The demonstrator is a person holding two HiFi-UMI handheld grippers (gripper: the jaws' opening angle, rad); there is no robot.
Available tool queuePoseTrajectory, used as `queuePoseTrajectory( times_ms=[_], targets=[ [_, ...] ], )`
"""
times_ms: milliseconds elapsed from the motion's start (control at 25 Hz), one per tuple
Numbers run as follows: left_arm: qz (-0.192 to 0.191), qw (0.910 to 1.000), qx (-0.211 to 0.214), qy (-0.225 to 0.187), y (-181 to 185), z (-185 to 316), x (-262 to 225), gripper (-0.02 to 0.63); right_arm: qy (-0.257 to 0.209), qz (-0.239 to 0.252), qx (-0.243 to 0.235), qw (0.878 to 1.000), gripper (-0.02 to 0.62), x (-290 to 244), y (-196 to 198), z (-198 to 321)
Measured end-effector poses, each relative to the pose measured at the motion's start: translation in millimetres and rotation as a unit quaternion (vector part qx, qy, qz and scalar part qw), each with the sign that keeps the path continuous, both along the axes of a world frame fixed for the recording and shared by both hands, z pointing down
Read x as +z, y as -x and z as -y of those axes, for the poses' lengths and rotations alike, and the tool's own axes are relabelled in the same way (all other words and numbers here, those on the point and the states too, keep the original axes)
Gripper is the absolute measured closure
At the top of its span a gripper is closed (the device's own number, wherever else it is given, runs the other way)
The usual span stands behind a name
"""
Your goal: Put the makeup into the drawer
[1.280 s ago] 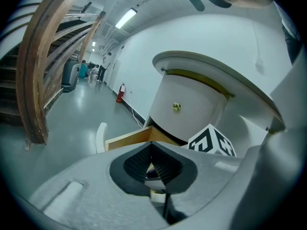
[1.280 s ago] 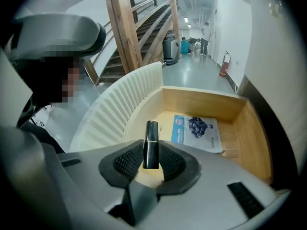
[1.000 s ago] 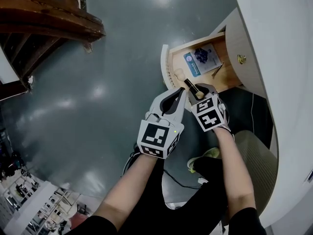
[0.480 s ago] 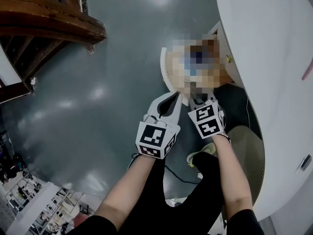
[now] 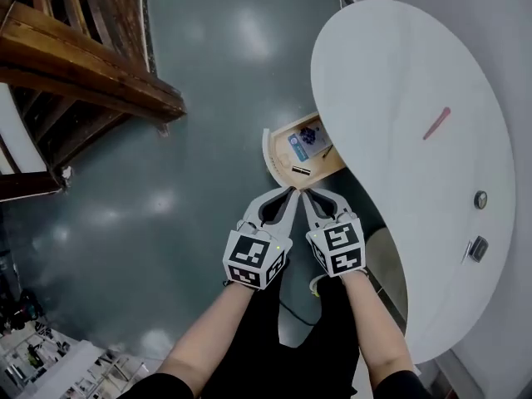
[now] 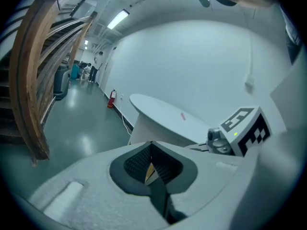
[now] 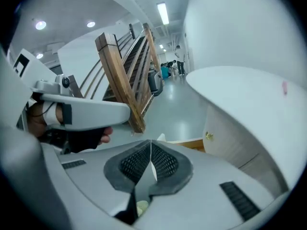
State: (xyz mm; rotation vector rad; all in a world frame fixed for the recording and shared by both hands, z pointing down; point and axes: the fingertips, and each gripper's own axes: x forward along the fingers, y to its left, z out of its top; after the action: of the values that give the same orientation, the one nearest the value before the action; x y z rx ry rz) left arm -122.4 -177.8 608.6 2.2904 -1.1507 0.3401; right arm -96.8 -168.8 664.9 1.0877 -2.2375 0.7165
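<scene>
The wooden drawer (image 5: 283, 152) stands pulled out from under the white oval table (image 5: 391, 81). In it lie a blue packet (image 5: 305, 140), a thin stick (image 5: 327, 150) and a small dark-and-pale makeup piece (image 5: 301, 171) near its curved front. My left gripper (image 5: 290, 192) and right gripper (image 5: 304, 194) hang side by side high above the drawer's front. Both are shut, with nothing between the pads. The left gripper (image 6: 151, 143) shows its jaws meeting, as does the right gripper (image 7: 151, 141). Part of the drawer (image 7: 190, 143) shows in the right gripper view.
A wooden staircase (image 5: 83, 65) fills the upper left over the grey floor. A pink stick (image 5: 436, 124) and two small metal fittings (image 5: 480, 199) sit on the table top. A brass knob (image 7: 208, 136) marks the cabinet front. A pale stool (image 5: 384, 252) stands under my right arm.
Both grippers rose well above the drawer. The right gripper let go of the dark-handled makeup piece, which now lies in the drawer, and its jaws shut. The table top came into view.
</scene>
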Motion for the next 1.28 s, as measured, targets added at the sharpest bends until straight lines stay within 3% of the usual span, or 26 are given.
queuePoseTrajectory(
  times_ms=[360,720,1280],
  targets=[
    [-0.018,0.9982,0.040,-0.042,-29,-22,-129,0.597,-0.072,0.031,0.052,0.996,0.578,-151,-35,-13],
    [-0.042,0.9940,0.065,-0.077,-50,-37,-230,0.597,-0.148,0.062,0.076,0.984,0.580,-267,-54,-19],
    [-0.040,0.9820,0.077,-0.168,-64,-43,-354,0.597,-0.235,0.094,0.065,0.965,0.580,-408,-60,-33]
  ],
)
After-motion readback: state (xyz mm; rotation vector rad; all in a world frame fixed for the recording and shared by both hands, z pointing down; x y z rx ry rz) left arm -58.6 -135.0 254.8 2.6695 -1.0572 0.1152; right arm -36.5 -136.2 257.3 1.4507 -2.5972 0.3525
